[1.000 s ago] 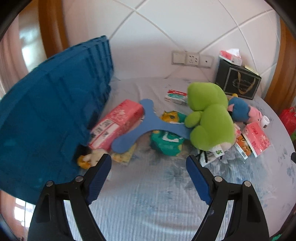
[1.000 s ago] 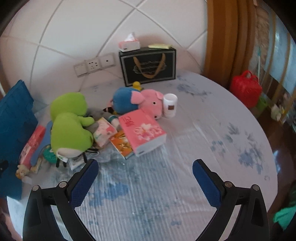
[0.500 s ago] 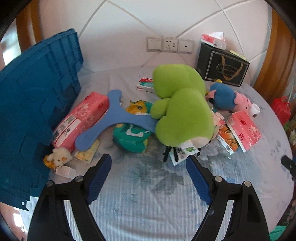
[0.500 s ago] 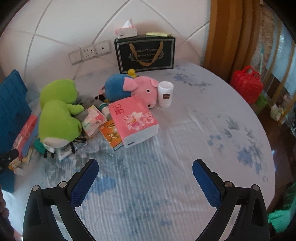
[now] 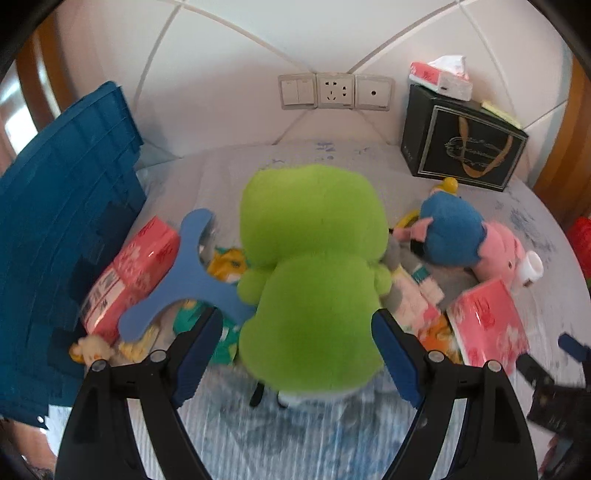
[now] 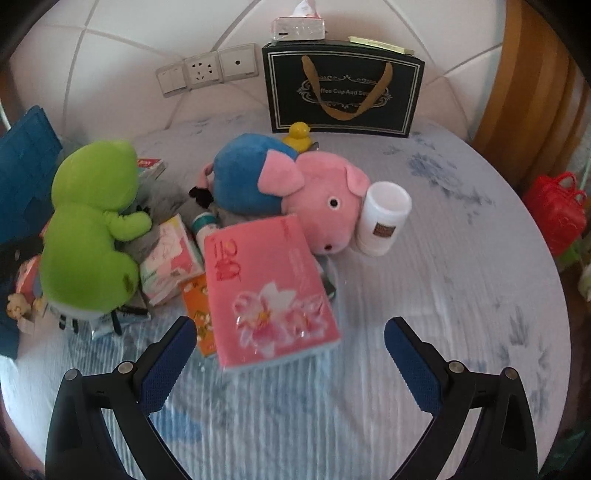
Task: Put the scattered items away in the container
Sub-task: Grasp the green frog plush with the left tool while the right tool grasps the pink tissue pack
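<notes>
The left gripper (image 5: 297, 354) hangs with its jaws spread wide, the green frog plush (image 5: 314, 280) sitting between the two pads, which do not press on it. Off to that gripper's left stands the blue crate (image 5: 62, 229); its inside cannot be seen. The right gripper (image 6: 290, 363) is also spread and holds nothing, with the pink tissue pack (image 6: 269, 291) just ahead of its left pad. Beyond the pack lie the pink pig plush (image 6: 325, 201) and a white cup (image 6: 384, 219) touching its snout. The black gift bag (image 6: 341, 92) stands farthest back, a tissue box (image 6: 299, 26) resting on top.
</notes>
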Demonstrator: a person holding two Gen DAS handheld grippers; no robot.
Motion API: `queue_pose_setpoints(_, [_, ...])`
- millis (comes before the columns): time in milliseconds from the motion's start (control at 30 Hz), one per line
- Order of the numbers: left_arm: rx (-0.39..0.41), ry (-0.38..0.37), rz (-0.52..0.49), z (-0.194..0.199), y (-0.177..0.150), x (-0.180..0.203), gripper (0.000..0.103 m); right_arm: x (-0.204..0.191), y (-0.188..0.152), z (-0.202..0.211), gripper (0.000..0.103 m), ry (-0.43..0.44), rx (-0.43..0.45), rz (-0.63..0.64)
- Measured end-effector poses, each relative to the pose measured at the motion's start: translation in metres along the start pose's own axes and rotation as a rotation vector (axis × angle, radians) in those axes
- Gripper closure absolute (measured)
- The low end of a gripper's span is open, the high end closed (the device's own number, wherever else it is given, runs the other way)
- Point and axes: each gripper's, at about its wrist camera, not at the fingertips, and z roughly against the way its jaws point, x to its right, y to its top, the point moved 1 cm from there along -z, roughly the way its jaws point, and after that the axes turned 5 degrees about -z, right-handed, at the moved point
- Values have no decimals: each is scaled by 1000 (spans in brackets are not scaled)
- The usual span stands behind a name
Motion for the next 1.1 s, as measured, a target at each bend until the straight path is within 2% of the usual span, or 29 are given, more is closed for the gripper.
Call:
queue_pose_setpoints(133, [-104, 54, -39, -31, 33, 10, 20, 1, 15, -4, 0, 5, -2, -6])
queue_pose_setpoints(233, [-225, 22, -31, -65, 35, 16, 20, -3, 21, -13, 0, -5, -22, 9])
queue_pose_setpoints(300, [-237, 11, -21, -78, 35, 20, 20, -6, 23, -24, 0, -17, -45, 22])
queue_pose_setpoints(333, [-236, 28, -25, -84, 35, 23, 20, -8, 22, -32, 0, -27, -65, 31])
queue_pose_setpoints(467, [-162, 53, 4, -85, 27, 25, 20, -18, 12, -59, 0, -18, -123, 61])
queue_pose_setpoints(533, [-135, 57, 17, -80, 17, 24, 28, -22, 7, -73, 0, 3, -142, 73])
queue_pose_setpoints(633, [-92, 43, 27, -63, -2, 18, 34, -22, -4, -92, 0, -44, -188, 90])
queue_pose_setpoints(667, [-80, 24, 38, -56, -12, 14, 35, -22, -9, -93, 5, -44, -186, 91])
queue_pose_setpoints(800, [-24, 6, 39, -29, -39, 5, 39, -20, -24, -78, 8, -43, -140, 88])
queue_pose_setpoints(967, [33, -21, 52, 8, -62, -7, 45, -20, -31, -48, 9, 6, -99, 70])
queue_pose_setpoints(1000, [45, -25, 52, 14, -63, -10, 50, -22, -31, -38, 9, 17, -83, 67])
queue_pose_setpoints(1033, [71, -25, 48, 24, -65, -13, 65, -24, -30, -28, 9, 28, -65, 66])
queue_pose_setpoints(1067, [88, -18, 38, 30, -66, -14, 74, -27, -29, -21, 9, 35, -51, 70])
queue_pose_setpoints(1100, [87, -19, 33, 33, -66, -16, 76, -32, -28, -12, 9, 43, -34, 75])
